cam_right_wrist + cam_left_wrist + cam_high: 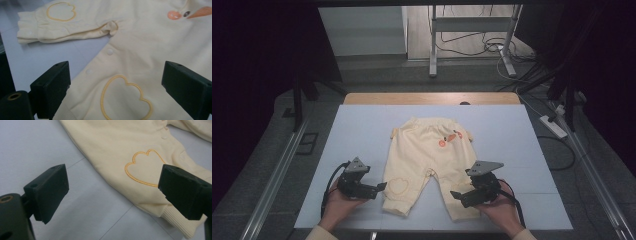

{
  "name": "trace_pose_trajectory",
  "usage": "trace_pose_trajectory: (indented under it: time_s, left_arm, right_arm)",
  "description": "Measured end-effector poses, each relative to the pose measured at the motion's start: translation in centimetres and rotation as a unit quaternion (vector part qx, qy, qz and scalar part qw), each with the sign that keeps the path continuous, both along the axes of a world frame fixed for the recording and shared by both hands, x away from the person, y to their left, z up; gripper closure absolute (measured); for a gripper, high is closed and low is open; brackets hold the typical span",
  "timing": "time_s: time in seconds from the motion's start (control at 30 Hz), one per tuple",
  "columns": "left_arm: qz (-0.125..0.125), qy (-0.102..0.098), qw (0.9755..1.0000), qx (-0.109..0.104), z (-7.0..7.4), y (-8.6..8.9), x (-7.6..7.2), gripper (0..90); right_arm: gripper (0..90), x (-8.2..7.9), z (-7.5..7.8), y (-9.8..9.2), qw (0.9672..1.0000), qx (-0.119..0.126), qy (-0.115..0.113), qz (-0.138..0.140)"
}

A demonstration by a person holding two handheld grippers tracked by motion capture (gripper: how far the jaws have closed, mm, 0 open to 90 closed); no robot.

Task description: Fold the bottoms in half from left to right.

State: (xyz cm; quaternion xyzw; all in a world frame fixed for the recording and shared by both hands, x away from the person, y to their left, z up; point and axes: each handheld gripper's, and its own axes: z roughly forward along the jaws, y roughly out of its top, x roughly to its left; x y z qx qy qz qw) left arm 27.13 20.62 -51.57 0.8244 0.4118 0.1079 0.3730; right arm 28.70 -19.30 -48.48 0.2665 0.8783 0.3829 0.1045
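A pair of cream-yellow baby trousers lies flat on the pale mat, waist away from me, with an orange motif near the waist. My left gripper is open just left of the left leg's cuff. In the left gripper view that gripper frames the leg's edge, an orange heart outline and the ribbed cuff. My right gripper is open over the right leg's lower end. In the right gripper view this gripper straddles a heart outline, with the other leg beyond.
The mat covers a wooden table whose far edge shows. Beyond on the floor stand metal frame legs, loose cables and a white power strip. Bare mat lies on both sides of the trousers.
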Motion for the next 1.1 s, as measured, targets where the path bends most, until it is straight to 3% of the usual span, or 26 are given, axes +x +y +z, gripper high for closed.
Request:
trace_pose_trajectory:
  time_s: [1.1]
  left_arm:
    - [0.001,-0.003,1.0000,-0.001,0.0,0.0,0.0,9.9]
  right_arm:
    - [8.4,-0.1,-0.9,5.3,0.9988,-0.008,0.008,0.049]
